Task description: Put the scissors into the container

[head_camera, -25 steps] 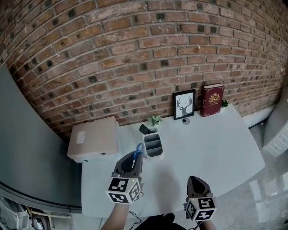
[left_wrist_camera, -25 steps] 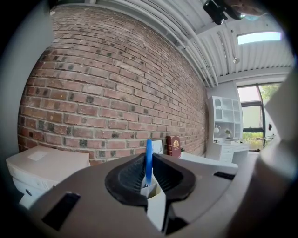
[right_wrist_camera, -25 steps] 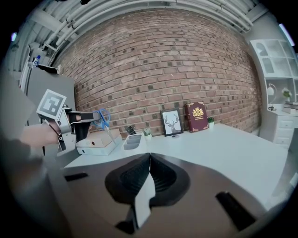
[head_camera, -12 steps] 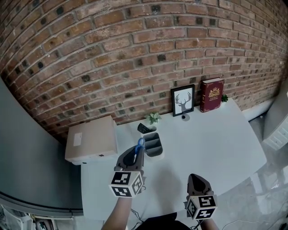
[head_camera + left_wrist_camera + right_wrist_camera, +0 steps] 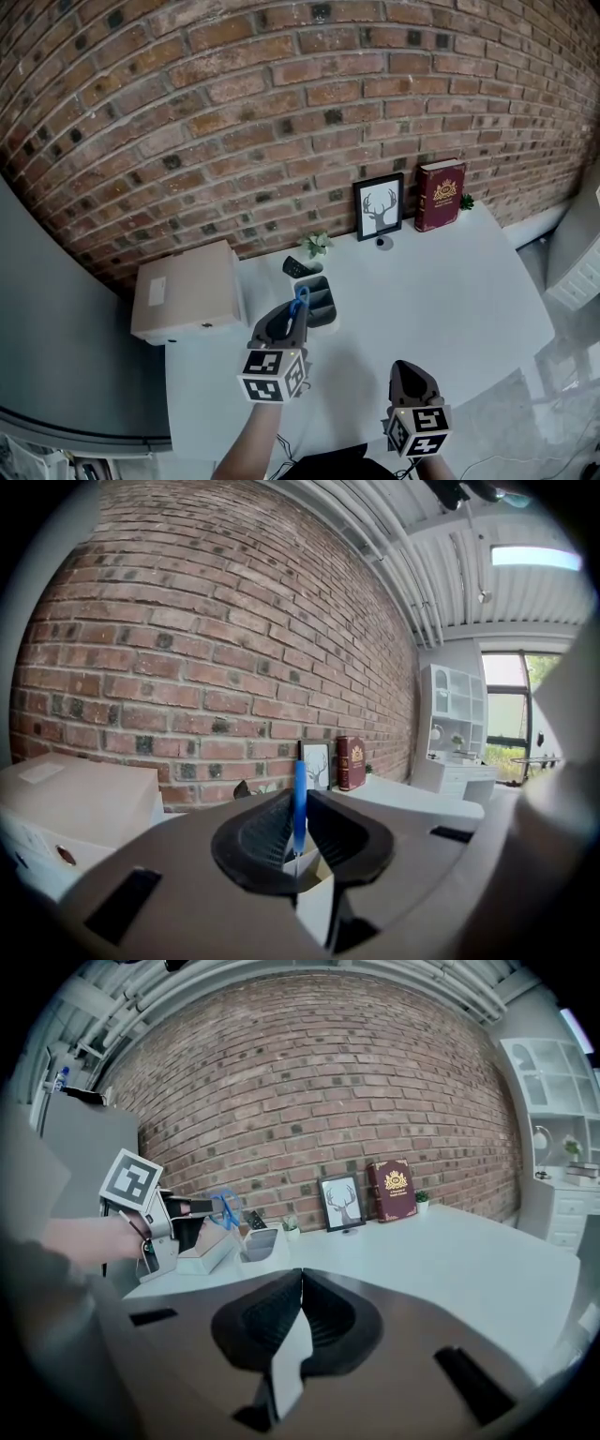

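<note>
The worktop (image 5: pixel 450 300) is open to the right, with the container (image 5: pixel 323 306) at its far left. The left hand-held gripper (image 5: pixel 294 321) pinches the scissors (image 5: pixel 300 300) upright over the container's left edge. The right hand-held gripper (image 5: pixel 410 377), near, is pressed together on nothing.

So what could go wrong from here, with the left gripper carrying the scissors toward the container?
1. The left gripper grips the scissors edge-on with the blue loops leading, so they could pivot or slip in the jaws.
2. The container is small and divided, so the loops might catch on a divider or nudge it along the table.
3. A little plant stands just behind it and could get knocked on an overshoot.
</note>
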Demonstrator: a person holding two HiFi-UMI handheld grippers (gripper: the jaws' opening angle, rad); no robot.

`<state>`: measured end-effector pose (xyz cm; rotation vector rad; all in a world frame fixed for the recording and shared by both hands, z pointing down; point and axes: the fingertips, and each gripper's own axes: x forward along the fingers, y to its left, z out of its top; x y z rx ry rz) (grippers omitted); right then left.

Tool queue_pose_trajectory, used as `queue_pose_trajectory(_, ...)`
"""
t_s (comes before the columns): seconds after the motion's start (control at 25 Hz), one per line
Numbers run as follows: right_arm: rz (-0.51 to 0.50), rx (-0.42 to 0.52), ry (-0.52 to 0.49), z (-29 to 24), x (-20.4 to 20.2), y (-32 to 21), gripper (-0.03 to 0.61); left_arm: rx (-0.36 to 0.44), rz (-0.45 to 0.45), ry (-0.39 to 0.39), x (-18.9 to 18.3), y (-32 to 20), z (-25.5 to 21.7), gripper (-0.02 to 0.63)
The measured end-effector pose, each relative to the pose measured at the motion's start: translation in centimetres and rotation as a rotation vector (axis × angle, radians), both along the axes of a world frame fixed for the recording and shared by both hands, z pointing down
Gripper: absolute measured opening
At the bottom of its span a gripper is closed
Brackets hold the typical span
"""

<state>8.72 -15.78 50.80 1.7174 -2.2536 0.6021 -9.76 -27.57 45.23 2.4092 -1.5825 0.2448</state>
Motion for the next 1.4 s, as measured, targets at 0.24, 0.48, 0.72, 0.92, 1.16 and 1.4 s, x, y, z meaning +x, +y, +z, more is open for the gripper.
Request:
queue_pose_trajectory(0.24,0.007,-0.007,0.006,0.2,0.5,-0.2,0.0,-0.041,0.0,-0.02,0.3,-0.3,1.9,0.044)
queue_pose_trajectory(0.48,-0.002,0.001,0.001,0.1,0.4,-0.5,0.0,-0.08,0.0,-0.031,0.5,-0.2,3.6,0.044)
queue_pose_trajectory(0.72,-0.015,0.002,0.0,0.1,0.5,-0.5,0.001,-0.105,-0.005,-0.033,0.5,0.1,4.6,0.044)
queue_pose_trajectory(0.92,-0.023,0.006,0.001,-0.1,0.4,-0.6,0.0,-0.132,-0.008,-0.038,0.6,0.4,5.7,0.044)
queue_pose_trajectory(1.16,-0.026,0.007,0.001,-0.1,0.2,-0.4,0.0,-0.161,-0.012,-0.031,0.4,0.9,6.8,0.044)
queue_pose_trajectory(1.4,-0.027,0.008,0.004,-0.1,0.3,-0.1,0.0,-0.172,-0.025,-0.023,0.1,1.2,6.9,0.044)
